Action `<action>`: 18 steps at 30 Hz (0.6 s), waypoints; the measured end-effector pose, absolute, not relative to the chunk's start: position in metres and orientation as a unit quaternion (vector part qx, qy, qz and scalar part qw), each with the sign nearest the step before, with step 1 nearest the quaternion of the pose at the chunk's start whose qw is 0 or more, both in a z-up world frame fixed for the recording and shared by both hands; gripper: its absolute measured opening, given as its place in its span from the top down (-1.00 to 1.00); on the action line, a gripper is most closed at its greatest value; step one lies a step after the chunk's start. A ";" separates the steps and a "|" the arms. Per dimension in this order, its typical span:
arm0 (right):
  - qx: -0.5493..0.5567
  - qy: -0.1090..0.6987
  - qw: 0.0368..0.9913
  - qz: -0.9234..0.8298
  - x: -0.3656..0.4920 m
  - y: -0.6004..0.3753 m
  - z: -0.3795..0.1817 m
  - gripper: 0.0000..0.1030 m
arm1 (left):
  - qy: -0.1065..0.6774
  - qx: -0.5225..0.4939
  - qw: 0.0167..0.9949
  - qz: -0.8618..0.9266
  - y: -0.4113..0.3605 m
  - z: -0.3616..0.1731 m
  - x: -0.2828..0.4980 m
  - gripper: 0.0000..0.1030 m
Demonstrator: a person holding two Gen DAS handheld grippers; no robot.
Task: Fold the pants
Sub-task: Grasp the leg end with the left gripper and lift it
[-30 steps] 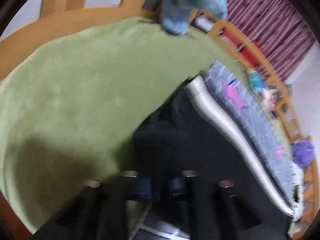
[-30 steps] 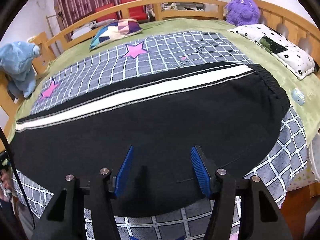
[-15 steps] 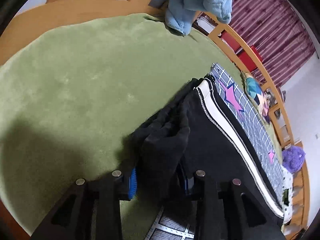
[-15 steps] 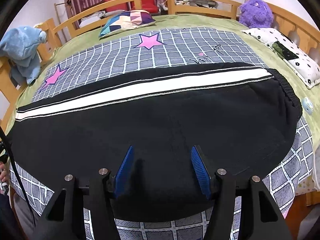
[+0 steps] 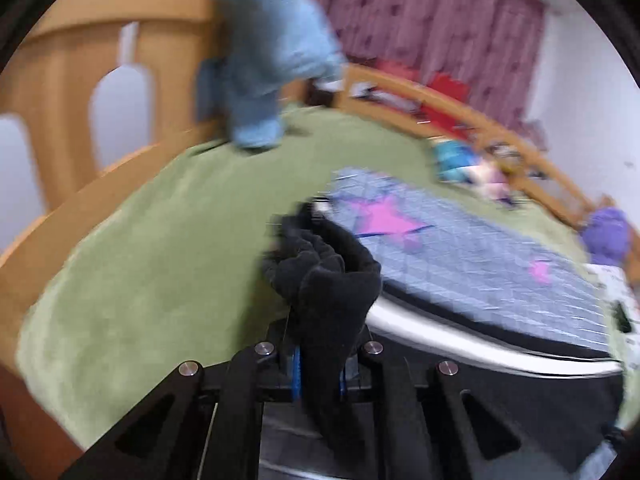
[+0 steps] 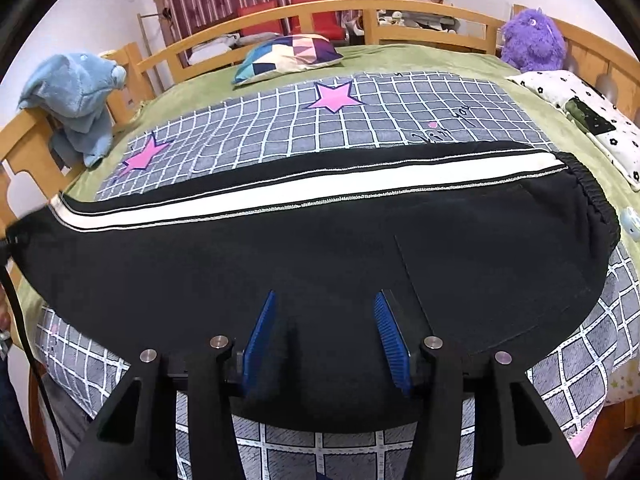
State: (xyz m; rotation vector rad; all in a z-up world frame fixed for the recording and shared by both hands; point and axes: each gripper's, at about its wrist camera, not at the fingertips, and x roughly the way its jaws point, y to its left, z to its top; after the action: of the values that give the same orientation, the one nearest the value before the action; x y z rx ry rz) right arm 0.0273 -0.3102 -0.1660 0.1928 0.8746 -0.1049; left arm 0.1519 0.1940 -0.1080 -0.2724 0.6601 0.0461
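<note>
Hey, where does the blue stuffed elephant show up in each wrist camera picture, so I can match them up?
Left wrist: blue stuffed elephant, blurred, top centre, draped over the wooden bed rail.
Right wrist: same elephant, far left, upper half, hanging on the rail.
Shared landmark: the pink star on the grey checked blanket.

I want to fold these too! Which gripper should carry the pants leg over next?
Left. The left gripper is shut on the black pants cuff, bunched and lifted. The right gripper is open above the flat middle.
</note>
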 end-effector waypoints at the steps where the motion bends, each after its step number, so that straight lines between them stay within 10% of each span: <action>1: 0.093 0.418 0.902 -0.050 0.024 -0.312 -0.164 0.00 | 0.319 -0.133 0.938 0.005 0.180 -0.099 0.151 0.78; 18: 0.159 0.400 0.900 -0.071 -0.042 -0.398 -0.182 0.00 | 0.427 0.026 0.866 -0.258 -0.169 -0.147 0.108 0.79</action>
State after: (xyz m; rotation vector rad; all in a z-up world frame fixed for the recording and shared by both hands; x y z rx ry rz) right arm -0.0423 -0.3975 -0.1815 0.3285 0.8283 -0.1461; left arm 0.1082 -0.1695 -0.1465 0.0552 0.8944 -0.5406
